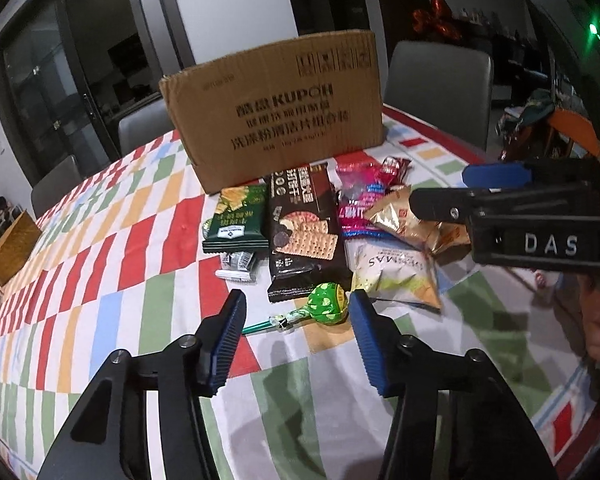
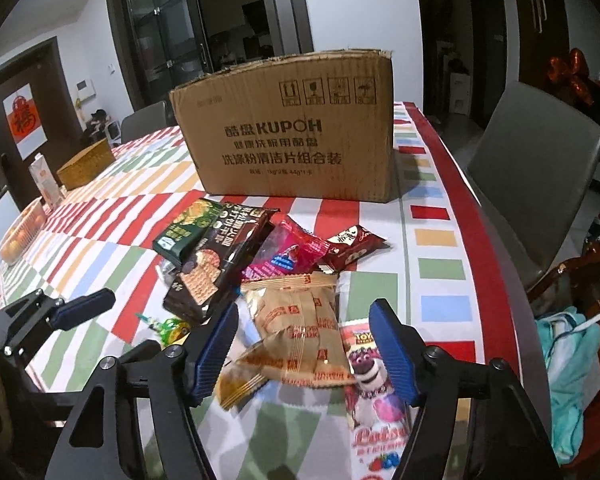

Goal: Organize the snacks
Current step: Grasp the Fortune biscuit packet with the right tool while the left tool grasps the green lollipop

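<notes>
Through the left wrist camera I am looking down at the left gripper (image 1: 298,320), whose jaws are standing apart with nothing pinched; the green lollipop (image 1: 327,309) is lying on the chequered tablecloth (image 1: 112,248) between the blue pads (image 1: 232,344), its wrapped head close to the right-hand pad and its stick pointing toward the other one. Beyond it the dark chocolate biscuit pack (image 1: 304,236), the green cracker pack (image 1: 238,220) and a white pouch (image 1: 394,276) are lying in a loose heap in front of the cardboard box (image 1: 276,108), which is standing upright and apart from them. In the right wrist view I am seeing the right gripper (image 2: 304,344) likewise parted and holding nothing, straddling the golden-brown pastry packet (image 2: 300,320); neither pad appears to be pressing the film yet. A strawberry-bear printed packet (image 2: 374,376) is lying partly under that packet near the right-hand pad, and pink and red wrappers (image 2: 296,256) are resting behind. My judgement is that both grips are in preparation: for the lollipop I should centre the pads on the round head, not the thin stick, and for the pastry I should close gently across its middle, keeping the right-hand pad clear of the bear packet so that only one item lifts.
</notes>
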The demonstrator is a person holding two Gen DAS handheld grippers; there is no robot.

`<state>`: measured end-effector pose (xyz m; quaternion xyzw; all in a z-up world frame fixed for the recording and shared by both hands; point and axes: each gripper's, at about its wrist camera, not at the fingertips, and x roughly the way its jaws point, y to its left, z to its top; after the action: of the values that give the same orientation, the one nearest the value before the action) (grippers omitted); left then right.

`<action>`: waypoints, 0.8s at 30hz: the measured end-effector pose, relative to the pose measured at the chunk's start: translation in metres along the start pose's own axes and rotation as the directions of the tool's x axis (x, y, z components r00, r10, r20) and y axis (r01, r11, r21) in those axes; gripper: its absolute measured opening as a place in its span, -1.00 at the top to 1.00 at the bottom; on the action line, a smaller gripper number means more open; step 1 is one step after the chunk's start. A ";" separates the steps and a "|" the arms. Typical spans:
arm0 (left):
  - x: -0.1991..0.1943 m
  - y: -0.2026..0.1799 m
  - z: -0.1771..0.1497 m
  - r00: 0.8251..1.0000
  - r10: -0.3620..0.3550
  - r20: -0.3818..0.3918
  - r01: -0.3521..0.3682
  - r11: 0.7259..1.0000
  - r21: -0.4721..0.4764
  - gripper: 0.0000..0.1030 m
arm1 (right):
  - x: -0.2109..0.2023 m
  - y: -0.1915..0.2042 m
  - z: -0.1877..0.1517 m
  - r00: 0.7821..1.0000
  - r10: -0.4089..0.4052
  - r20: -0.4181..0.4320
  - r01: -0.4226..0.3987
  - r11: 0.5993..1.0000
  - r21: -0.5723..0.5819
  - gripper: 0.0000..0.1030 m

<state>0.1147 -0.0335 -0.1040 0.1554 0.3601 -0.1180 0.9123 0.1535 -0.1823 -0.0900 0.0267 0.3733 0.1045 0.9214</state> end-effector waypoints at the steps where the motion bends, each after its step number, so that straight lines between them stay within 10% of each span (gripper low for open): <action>1: 0.003 -0.001 -0.001 1.000 -0.003 -0.007 0.003 1.000 0.007 0.01 | 0.004 0.000 0.000 1.000 0.001 -0.006 -0.001 1.000 0.001 -0.29; 24: 0.031 0.001 0.002 0.989 -0.120 -0.084 0.119 0.993 -0.009 0.52 | 0.028 0.004 -0.004 0.995 0.048 -0.092 -0.050 0.999 -0.017 0.08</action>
<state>0.1386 -0.0364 -0.1242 0.1368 0.4073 -0.1652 0.8877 0.1695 -0.1731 -0.1113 0.0220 0.4132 0.1317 0.9008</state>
